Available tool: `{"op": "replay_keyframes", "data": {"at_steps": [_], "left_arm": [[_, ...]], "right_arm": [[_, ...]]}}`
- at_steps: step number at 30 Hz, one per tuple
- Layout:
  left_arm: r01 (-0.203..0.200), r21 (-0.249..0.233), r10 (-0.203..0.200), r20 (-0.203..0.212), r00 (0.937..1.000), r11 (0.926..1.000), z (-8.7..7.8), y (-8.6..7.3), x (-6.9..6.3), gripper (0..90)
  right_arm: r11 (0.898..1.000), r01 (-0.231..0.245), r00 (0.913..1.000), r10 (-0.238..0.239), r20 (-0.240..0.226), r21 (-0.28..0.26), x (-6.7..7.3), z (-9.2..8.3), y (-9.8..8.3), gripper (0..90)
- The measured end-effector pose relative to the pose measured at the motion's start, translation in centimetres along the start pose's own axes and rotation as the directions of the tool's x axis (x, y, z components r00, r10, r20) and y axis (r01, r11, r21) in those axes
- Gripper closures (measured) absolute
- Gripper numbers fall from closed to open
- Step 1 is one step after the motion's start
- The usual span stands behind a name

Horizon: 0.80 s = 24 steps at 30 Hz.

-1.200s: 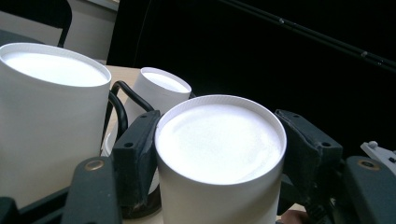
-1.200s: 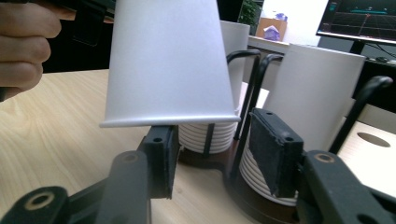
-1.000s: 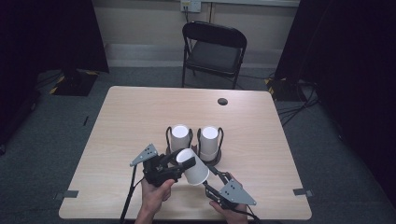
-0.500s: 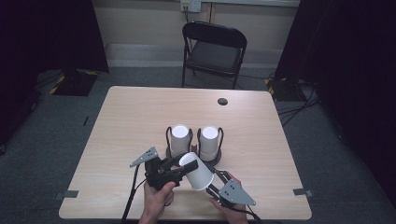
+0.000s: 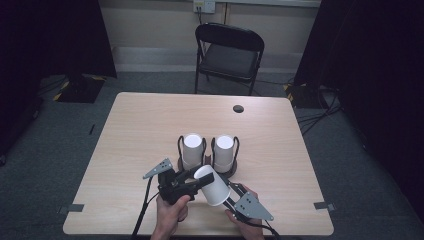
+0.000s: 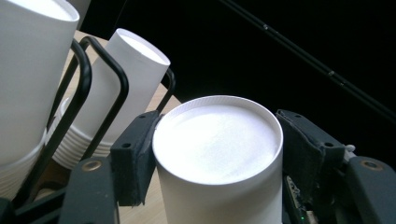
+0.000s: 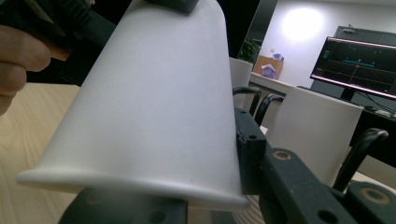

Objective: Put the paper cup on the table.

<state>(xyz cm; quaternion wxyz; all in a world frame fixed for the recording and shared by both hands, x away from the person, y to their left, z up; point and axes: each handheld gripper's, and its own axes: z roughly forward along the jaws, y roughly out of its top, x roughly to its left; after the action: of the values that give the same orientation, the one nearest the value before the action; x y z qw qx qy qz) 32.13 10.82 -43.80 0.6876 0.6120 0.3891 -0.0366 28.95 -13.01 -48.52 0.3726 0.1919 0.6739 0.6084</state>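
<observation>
Item: white paper cup [image 5: 212,185], held tilted above the table's [image 5: 130,130] near edge, base end between the left gripper [image 5: 192,176] pads (jaws just easing apart), rim end gripped by the closing right gripper [image 5: 231,196]

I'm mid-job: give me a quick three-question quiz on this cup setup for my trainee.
1. True or false: the tilted cup lies flat on the table.
2. How many cup stacks stand in black wire holders?
3. Which end of the tilted cup sits in the left gripper? A: open rim. B: closed base.

Key:
1. False. Both grippers hold it up. The left gripper's jaws have just been opening and the right gripper's closing, with the cup between each pair.
2. Two: the left stack and the right stack.
3. B.
</observation>
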Motion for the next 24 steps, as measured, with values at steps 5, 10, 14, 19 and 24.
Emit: {"op": "replay_keyframes", "data": {"at_steps": [5,10,14,19,24], "left_arm": [[-0.001,0.000,0.001,-0.011,0.9999,1.0000,0.05,-0.19,0.16,30.6],[-0.029,-0.015,0.029,-0.018,0.9994,0.9995,-0.01,-0.25,0.17,29.4],[-0.038,-0.023,0.037,-0.027,0.9989,0.9990,-0.08,-0.18,0.29,28.6],[-0.081,-0.027,0.079,-0.068,0.9945,0.9963,-0.15,-0.14,0.35,27.9],[-0.156,-0.022,0.153,-0.116,0.9814,0.9875,-0.29,0.11,-0.02,27.6]], "right_arm": [[1.000,-0.013,0.9999,0.013,-0.008,0.007,-0.16,-0.18,-0.01,80.9],[1.000,-0.028,0.9996,0.028,-0.010,0.005,-0.27,-0.27,0.12,82.2],[0.999,-0.033,0.9994,0.033,-0.014,0.010,-0.45,-0.36,0.30,84.0],[0.998,-0.050,0.9986,0.050,-0.015,0.025,-0.53,-0.30,0.28,85.2],[0.995,-0.068,0.9974,0.070,-0.016,0.067,-0.68,-0.24,0.03,86.4]]}}
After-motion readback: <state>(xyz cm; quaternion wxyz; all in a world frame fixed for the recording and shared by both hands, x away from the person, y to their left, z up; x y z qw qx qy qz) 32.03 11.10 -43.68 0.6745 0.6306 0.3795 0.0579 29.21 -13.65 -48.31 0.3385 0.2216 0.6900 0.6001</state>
